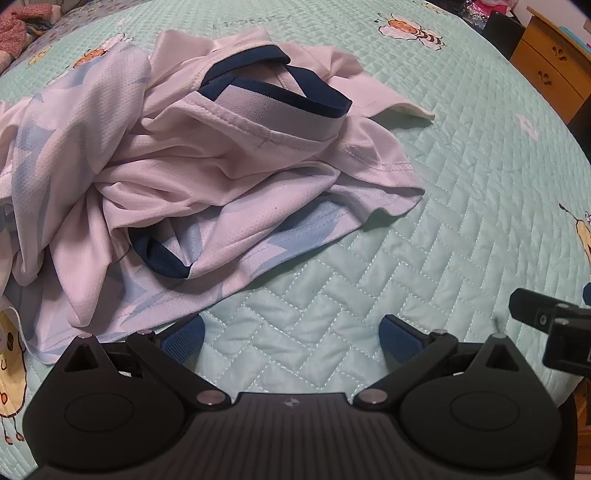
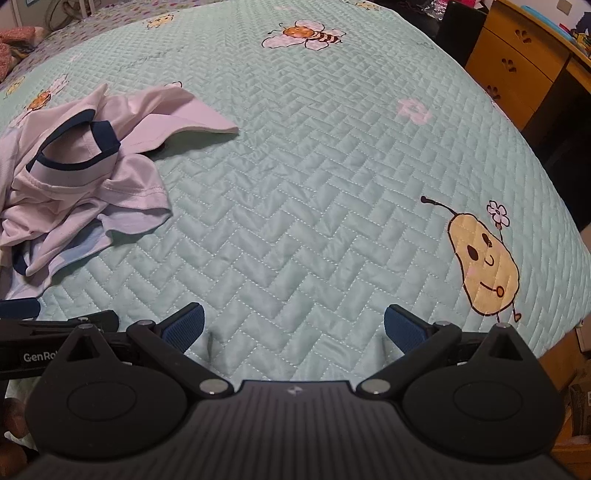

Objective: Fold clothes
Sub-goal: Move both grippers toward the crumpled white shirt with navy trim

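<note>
I see the white jersey lying crumpled at the bed's left, both my left gripper and right gripper spread empty near it, so spreading it flat needs 2 edge grasps.

I see a bed filling most of both views, covered by a mint-green quilted bedspread stitched in a herringbone pattern and printed with a bee and a smiling pear. To the right stands a yellow wooden drawer unit with paw-shaped cut-outs. A reddish bundle lies at the far left edge.
</note>
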### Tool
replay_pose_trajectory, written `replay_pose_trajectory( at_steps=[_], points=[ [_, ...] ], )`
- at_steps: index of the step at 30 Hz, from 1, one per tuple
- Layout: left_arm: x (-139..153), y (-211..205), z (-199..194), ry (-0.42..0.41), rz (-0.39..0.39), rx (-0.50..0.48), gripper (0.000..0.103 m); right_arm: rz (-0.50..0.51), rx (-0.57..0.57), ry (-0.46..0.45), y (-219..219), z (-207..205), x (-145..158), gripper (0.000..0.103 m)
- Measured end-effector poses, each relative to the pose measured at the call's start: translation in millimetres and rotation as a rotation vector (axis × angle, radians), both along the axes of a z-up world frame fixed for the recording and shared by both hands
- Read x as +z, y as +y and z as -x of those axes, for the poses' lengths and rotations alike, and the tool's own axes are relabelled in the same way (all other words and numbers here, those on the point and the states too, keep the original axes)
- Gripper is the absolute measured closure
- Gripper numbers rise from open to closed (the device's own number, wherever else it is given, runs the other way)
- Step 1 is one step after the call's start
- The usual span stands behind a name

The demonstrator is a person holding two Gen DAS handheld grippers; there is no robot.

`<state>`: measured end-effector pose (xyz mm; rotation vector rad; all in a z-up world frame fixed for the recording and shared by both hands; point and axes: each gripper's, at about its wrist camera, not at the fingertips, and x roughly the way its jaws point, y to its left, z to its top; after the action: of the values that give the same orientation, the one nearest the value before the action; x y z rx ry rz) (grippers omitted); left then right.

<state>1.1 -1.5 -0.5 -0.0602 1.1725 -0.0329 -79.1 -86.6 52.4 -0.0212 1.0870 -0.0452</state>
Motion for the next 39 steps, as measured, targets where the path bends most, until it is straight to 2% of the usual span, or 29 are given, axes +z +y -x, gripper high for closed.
replay_pose_trajectory(
  at_steps=[8,19,29,31,35,39],
  points=[
    [-2,-6,-4,0.012,-0.025,0.012,0.0,0.006,0.006,-0.023,-2,2,10,0.0],
    [2,0,-3,-0.016,-0.026,-0.005,0.0,-0.004,-0.016,-0.034,-8,2,14,0.0],
    [10,0,10,-0.093,-0.041,-0.015,0.001,-0.026,-0.02,-0.042,-11,2,15,0.0],
    [19,4,15,-0.126,-0.043,-0.019,0.007,-0.033,-0.019,-0.043,-11,2,16,0.0],
    [51,14,27,-0.245,-0.098,-0.003,0.007,-0.059,0.004,-0.066,-5,0,21,0.0],
    [80,51,40,-0.346,-0.176,0.064,0.006,-0.108,0.05,-0.106,8,0,29,0.0]
  ],
)
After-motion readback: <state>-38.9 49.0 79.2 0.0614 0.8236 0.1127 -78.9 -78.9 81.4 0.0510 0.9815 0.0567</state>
